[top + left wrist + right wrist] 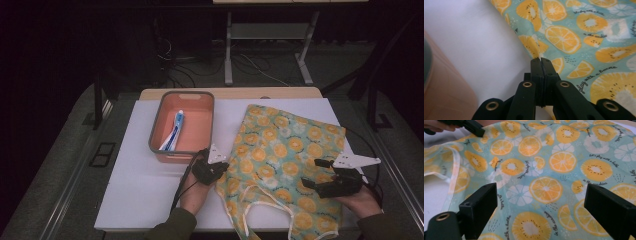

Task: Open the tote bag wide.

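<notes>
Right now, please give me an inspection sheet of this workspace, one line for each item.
Surface: white board on a wooden table, bare at the left.
Job's things: fruit-print cloth bag lies flat, handles toward the person.
Clutter: orange bin with grey rim holds a blue and white tube.
Grippers: left gripper shut on the bag's left edge; right gripper open above the bag.
Cables: black cable trails from the left gripper; more cables on the floor.
Surroundings: dark room, metal desk legs behind.
</notes>
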`<state>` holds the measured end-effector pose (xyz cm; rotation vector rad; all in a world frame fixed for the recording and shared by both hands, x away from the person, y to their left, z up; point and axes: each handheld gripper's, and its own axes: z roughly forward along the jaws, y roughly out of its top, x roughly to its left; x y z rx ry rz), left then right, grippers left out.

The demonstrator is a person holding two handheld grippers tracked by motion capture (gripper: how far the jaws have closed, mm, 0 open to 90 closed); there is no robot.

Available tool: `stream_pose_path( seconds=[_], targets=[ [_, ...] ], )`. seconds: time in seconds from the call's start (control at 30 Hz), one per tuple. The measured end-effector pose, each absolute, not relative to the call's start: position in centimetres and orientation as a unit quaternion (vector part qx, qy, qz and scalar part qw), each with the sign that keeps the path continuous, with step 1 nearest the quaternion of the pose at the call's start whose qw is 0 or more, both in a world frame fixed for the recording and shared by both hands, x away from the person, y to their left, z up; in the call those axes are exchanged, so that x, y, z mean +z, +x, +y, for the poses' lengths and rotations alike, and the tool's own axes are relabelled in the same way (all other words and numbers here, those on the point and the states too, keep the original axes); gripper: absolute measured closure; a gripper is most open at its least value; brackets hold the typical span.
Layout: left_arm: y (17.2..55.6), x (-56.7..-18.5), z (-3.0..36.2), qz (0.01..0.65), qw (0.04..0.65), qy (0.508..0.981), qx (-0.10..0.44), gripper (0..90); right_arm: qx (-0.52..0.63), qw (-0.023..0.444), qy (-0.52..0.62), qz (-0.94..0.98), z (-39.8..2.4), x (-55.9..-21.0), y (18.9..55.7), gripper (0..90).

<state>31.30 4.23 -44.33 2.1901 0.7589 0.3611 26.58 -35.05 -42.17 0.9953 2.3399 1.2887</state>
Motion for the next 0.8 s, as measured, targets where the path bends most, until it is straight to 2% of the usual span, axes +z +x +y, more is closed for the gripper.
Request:
stream_pose_path(
  seconds=[0.03,0.17,0.2,0.23,0.27,0.33,0.43,0.57,0.63,0.67,0.73,0.8],
  targets=[
    [31.3,-44.4,4.3,0.299,0.387,0.860,0.144,87.5,0.447,0.145,0.345,0.813,-35.0,-42.2,26.6,11.3],
    [30.7,-43.8,4.7,0.297,0.406,0.853,0.140,60.2,0.449,0.136,0.335,0.817,-34.6,-42.0,26.3,13.4],
    [30.5,-43.6,5.0,0.297,0.416,0.850,0.132,60.2,0.449,0.136,0.335,0.817,-34.6,-42.0,26.3,13.4],
    [30.2,-43.4,5.3,0.293,0.422,0.849,0.122,52.9,0.448,0.126,0.326,0.823,-33.9,-42.0,26.0,13.7],
    [29.8,-43.1,5.6,0.289,0.424,0.850,0.120,52.9,0.448,0.126,0.326,0.823,-33.9,-42.0,26.0,13.7],
    [29.0,-42.8,6.6,0.279,0.431,0.851,0.109,43.4,0.443,0.109,0.311,0.834,-32.7,-42.0,25.5,15.5],
    [28.2,-42.6,8.0,0.279,0.444,0.847,0.088,40.0,0.438,0.099,0.299,0.842,-31.9,-42.1,25.3,15.9],
    [27.1,-42.5,10.3,0.278,0.443,0.848,0.086,29.1,0.423,0.066,0.254,0.867,-29.2,-42.4,24.5,23.0],
    [26.6,-42.7,11.3,0.280,0.442,0.848,0.087,27.7,0.418,0.060,0.246,0.872,-28.6,-42.6,24.5,23.3],
    [26.4,-42.7,11.8,0.280,0.443,0.847,0.086,21.8,0.403,0.052,0.235,0.883,-27.7,-43.0,24.4,23.8],
    [26.2,-42.9,12.7,0.287,0.440,0.846,0.088,15.9,0.390,0.046,0.227,0.891,-27.1,-43.4,24.3,25.9],
    [26.0,-43.0,13.5,0.290,0.444,0.843,0.090,14.3,0.385,0.046,0.224,0.894,-27.0,-43.6,24.3,27.4]
  ],
)
